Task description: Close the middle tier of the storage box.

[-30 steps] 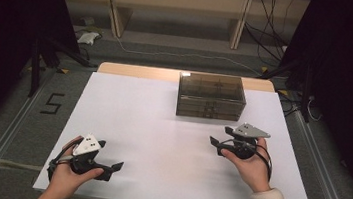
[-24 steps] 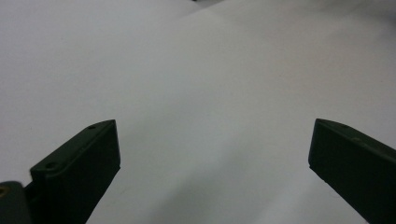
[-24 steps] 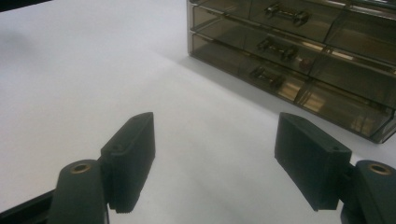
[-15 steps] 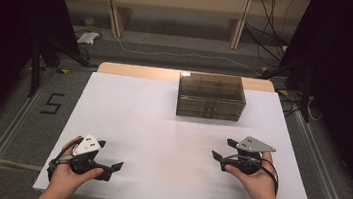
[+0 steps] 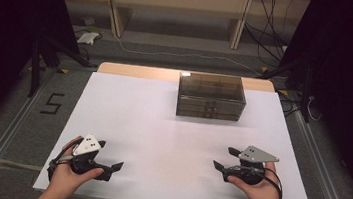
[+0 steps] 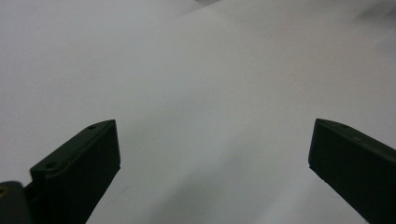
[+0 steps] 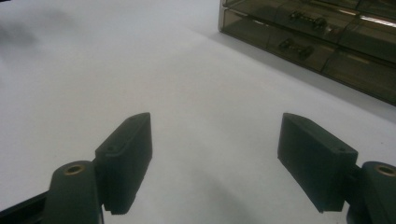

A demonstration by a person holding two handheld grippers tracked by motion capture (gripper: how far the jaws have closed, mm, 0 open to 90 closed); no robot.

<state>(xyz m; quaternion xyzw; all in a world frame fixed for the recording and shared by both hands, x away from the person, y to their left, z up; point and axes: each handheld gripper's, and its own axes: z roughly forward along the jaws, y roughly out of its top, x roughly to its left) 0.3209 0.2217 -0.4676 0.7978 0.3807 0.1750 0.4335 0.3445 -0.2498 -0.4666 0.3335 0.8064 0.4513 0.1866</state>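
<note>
Near the white tabletop's (image 5: 161, 128) front edge, left tool (image 5: 106, 167) and right tool (image 5: 222, 160) rest spread and empty, while the smoky translucent plastic drawer box (image 5: 210, 96) looks rigid, light, slippery, best gripped by drawer pulls.

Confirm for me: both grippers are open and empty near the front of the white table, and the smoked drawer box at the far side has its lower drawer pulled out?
One thing is wrong: the drawers are shut. In the high view the drawer box shows a flush front, and the right gripper view agrees. The rest holds: the left gripper and right gripper sit open and empty near the front of the white table.
</note>
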